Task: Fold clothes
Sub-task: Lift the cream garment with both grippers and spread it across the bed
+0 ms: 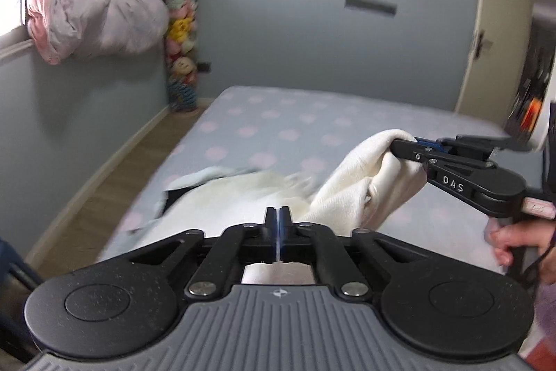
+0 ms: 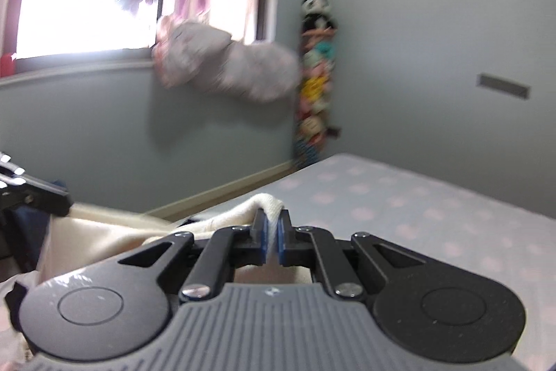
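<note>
A cream-white garment (image 1: 351, 183) is lifted above the bed (image 1: 278, 127), with a pale blue piece (image 1: 194, 178) under its left part. My left gripper (image 1: 278, 214) is shut on the garment's near edge, a thin sliver of cloth between its fingers. My right gripper (image 1: 408, 141) shows at the right of the left wrist view, shut on a bunched corner and holding it up. In the right wrist view the right gripper (image 2: 272, 221) pinches a white fold (image 2: 269, 202) between its blue pads, and the garment (image 2: 104, 228) trails to the left.
The bed has a grey-blue sheet with pink dots (image 2: 417, 204). A wooden floor strip (image 1: 104, 186) runs along the left wall. A tall column of plush toys (image 1: 180, 33) stands in the corner. A bundled quilt (image 1: 97, 23) rests on the window sill. A door (image 1: 497, 33) is at the right.
</note>
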`<control>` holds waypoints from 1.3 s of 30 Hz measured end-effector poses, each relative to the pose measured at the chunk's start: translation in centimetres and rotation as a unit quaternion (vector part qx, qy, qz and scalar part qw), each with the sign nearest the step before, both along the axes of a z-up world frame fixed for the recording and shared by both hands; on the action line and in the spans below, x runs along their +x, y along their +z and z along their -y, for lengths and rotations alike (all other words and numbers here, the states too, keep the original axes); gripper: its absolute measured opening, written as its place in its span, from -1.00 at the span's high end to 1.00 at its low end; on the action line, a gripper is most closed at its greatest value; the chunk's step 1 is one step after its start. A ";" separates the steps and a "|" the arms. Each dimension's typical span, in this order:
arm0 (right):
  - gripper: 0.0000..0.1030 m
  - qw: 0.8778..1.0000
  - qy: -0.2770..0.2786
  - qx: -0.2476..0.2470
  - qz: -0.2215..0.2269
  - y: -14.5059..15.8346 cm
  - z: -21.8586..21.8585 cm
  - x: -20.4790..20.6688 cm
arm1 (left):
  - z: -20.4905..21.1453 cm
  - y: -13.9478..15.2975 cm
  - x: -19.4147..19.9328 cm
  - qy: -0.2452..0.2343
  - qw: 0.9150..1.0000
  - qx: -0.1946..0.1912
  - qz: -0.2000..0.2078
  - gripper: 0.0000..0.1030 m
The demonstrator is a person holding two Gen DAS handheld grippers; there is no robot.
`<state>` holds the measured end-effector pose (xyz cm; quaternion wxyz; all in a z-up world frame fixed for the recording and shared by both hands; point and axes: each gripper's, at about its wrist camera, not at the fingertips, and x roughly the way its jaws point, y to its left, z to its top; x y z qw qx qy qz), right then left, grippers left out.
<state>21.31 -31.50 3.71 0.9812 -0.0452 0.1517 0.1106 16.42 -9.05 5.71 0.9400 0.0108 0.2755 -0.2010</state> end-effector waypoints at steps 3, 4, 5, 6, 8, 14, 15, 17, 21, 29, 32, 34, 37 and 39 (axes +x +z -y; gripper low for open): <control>0.87 1.000 -0.026 0.009 0.008 1.2 3.5 -2.3 | 3.3 0.9 -2.5 -0.031 0.999 -0.025 0.025 1.00; 0.87 0.999 -0.031 0.015 0.006 1.5 4.7 -3.0 | 4.4 1.0 -3.1 -0.043 0.998 -0.026 0.027 1.00; 0.87 0.999 -0.040 0.015 0.010 1.5 5.6 -4.1 | 5.5 1.2 -3.8 -0.054 0.998 -0.027 0.030 1.00; 0.87 0.999 -0.049 0.015 0.013 1.4 6.5 -5.1 | 6.4 1.3 -4.3 -0.064 0.997 -0.024 0.032 1.00; 0.87 0.997 -0.067 0.015 0.020 1.4 8.4 -7.1 | 7.3 1.5 -5.1 -0.074 0.997 -0.002 0.036 1.00; 0.87 0.989 -0.141 0.036 0.030 0.6 15.5 -13.1 | 5.1 1.0 -5.3 -0.035 0.997 0.067 0.011 1.00; 0.87 0.987 -0.154 0.040 0.023 0.0 16.8 -13.8 | 4.6 0.8 -5.2 -0.026 0.997 0.076 0.005 1.00; 0.87 0.983 -0.181 0.037 0.006 -1.1 19.2 -15.0 | 3.6 0.4 -5.2 -0.012 0.996 0.090 -0.008 1.00; 0.87 0.967 -0.249 0.039 -0.026 -3.7 23.6 -18.0 | 3.1 -0.8 -5.1 -0.007 0.994 0.102 -0.030 1.00; 0.86 0.940 -0.309 0.064 -0.131 -9.8 26.8 -19.9 | 2.9 -2.5 -5.1 -0.017 0.991 0.120 -0.055 1.00; 0.84 0.936 -0.309 0.075 -0.154 -11.5 27.9 -22.6 | 2.9 -2.9 -4.7 -0.021 0.990 0.126 -0.057 1.00; 0.73 0.935 -0.306 0.080 -0.162 -12.1 28.1 -22.8 | 3.0 -3.0 -4.4 -0.026 0.990 0.127 -0.058 1.00; 0.73 0.937 -0.301 0.074 -0.163 -12.2 28.7 -23.6 | 3.3 -3.4 -3.9 -0.033 0.990 0.126 -0.062 1.00; 0.70 0.939 -0.296 0.069 -0.160 -11.8 28.5 -23.4 | 3.5 -3.8 -3.6 -0.040 0.989 0.127 -0.065 1.00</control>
